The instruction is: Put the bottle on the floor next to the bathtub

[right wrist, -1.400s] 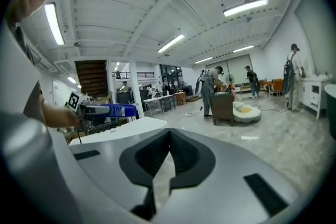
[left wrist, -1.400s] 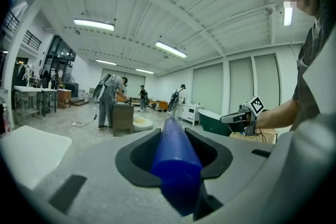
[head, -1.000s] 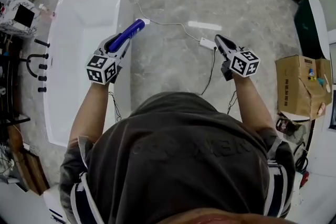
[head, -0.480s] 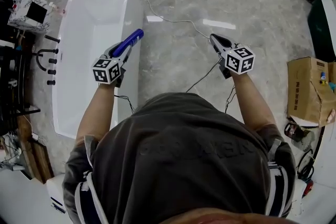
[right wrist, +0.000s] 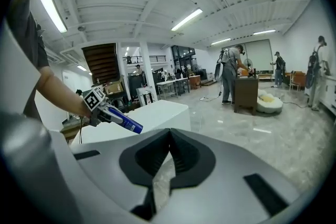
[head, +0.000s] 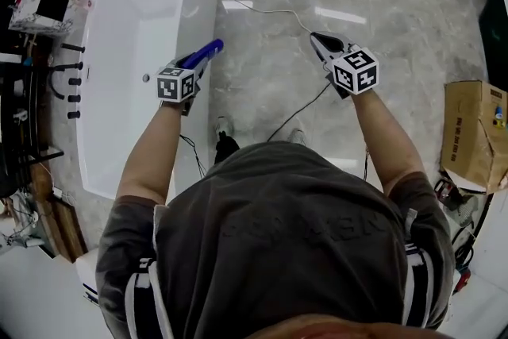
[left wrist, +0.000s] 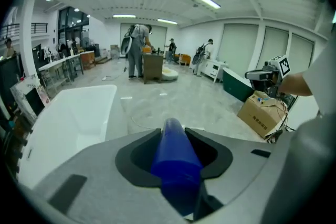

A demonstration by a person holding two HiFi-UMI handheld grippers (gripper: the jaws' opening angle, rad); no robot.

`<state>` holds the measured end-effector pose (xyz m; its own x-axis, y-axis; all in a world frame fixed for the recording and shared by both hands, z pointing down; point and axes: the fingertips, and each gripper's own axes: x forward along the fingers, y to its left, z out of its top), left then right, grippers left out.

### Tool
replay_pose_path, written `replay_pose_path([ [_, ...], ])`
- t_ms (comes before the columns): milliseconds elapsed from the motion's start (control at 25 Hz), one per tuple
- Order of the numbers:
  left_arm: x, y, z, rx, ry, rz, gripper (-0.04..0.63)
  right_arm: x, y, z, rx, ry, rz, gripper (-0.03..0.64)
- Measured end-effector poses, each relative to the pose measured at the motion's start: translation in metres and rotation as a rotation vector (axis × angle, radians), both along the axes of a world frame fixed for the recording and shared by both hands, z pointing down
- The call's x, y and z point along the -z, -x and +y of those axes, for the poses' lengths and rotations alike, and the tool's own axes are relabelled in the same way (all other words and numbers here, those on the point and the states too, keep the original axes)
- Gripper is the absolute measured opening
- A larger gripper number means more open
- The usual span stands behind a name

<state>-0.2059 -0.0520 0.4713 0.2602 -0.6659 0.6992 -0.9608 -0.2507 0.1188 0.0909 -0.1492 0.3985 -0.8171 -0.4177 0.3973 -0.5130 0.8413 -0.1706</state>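
A blue bottle (head: 208, 52) sticks out of my left gripper (head: 194, 64), which is shut on it; the bottle hangs over the right rim of the white bathtub (head: 131, 20), tip toward the floor beside it. In the left gripper view the bottle (left wrist: 176, 157) lies between the grey jaws, with the bathtub (left wrist: 68, 120) to the left. My right gripper (head: 322, 44) hovers over the marble floor further right, jaws shut and nothing in them. In the right gripper view its jaws (right wrist: 169, 136) meet at the tip, with the bottle (right wrist: 122, 120) and the bathtub (right wrist: 160, 110) beyond.
A thin white cable (head: 262, 9) runs over the floor between the grippers. A cardboard box (head: 472, 131) stands at the right. Black tap fittings (head: 67, 83) stand left of the tub. My shoes (head: 225, 140) are beside the tub. People (left wrist: 137, 50) work far off.
Both grippers have sunk toward the floor, the left one more, still shut on the bottle. My shoes have come into sight beside the tub.
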Motion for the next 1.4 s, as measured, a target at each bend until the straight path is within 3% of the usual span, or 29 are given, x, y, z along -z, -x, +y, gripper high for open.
replay_pose_path([
  [320,-0.180,0.061,-0.033,0.002,0.237,-0.004,0.132,-0.121,0.074,-0.043,-0.028,0.020,0.096,-0.008],
  [600,-0.374,0.086,-0.013,0.019,0.450,-0.045,0.132,-0.292,0.125,-0.049,0.003,0.095,0.180,-0.007],
  [1000,-0.620,0.123,0.005,0.051,0.598,-0.135,0.133,-0.524,0.149,-0.036,0.032,0.161,0.272,-0.008],
  [1200,-0.693,0.149,0.026,0.055,0.660,-0.188,0.133,-0.595,0.165,-0.019,0.074,0.193,0.312,-0.008],
  [1400,-0.733,0.170,0.020,0.143,0.684,-0.187,0.133,-0.636,0.176,-0.026,0.042,0.197,0.288,-0.006],
])
